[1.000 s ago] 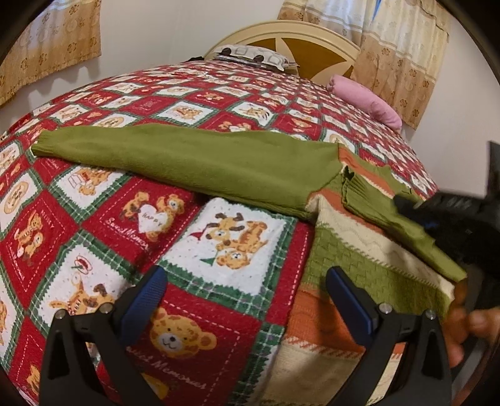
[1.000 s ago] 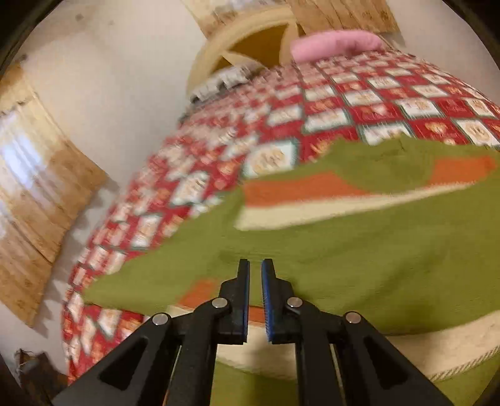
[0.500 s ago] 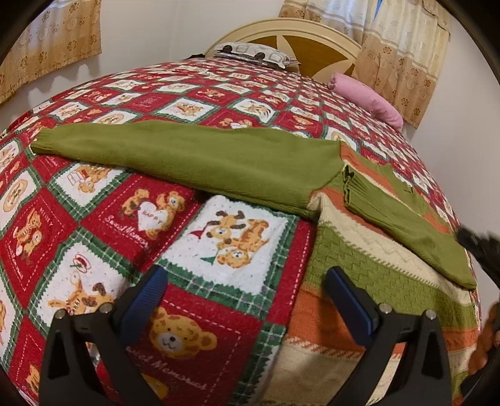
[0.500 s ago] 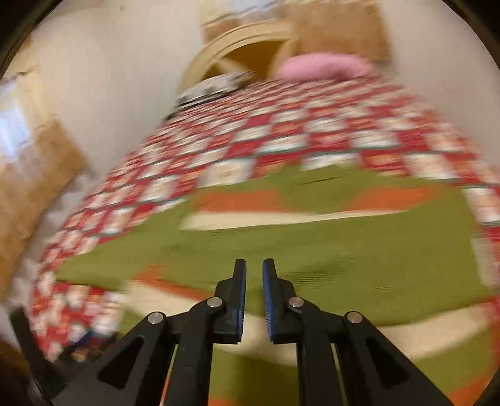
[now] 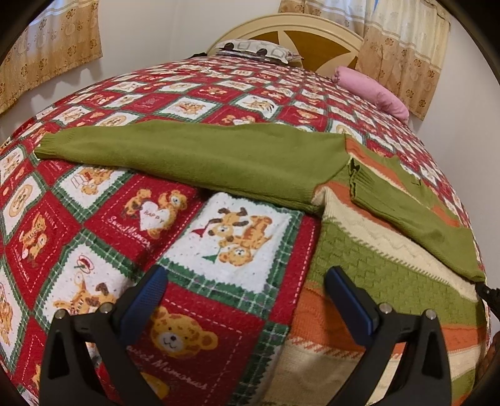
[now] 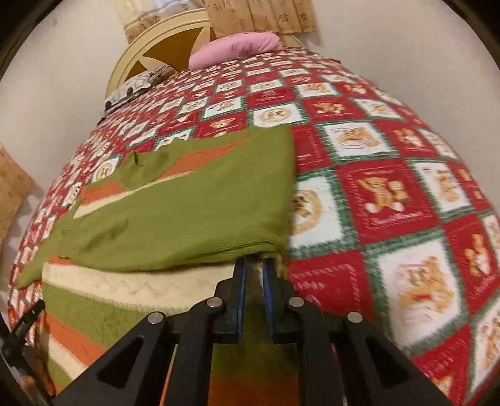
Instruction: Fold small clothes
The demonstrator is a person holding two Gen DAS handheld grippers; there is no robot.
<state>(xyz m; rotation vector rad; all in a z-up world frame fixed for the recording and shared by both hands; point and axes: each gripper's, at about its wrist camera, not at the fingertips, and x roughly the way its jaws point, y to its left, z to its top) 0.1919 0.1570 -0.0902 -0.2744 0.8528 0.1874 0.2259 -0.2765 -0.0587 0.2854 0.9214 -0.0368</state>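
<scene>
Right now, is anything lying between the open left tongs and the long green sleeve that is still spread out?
Nothing visible: only bare blanket lies between the left tongs and the sleeve.

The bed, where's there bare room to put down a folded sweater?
Bare quilt lies between the outstretched green sleeve and the pillows, and right of the sweater in the right wrist view. The near middle is crowded by sweater.

Ahead of the left gripper (image 5: 247,290), with its matt black plastic arms and ribbed blue pads, lies a knitted sweater (image 5: 368,281): the sleeves are fine and smooth, the striped body a chunky basket-weave. Under it is a fuzzy, quilted cloth bedspread (image 5: 218,312). Beyond stands a smooth painted headboard (image 5: 300,28).
</scene>
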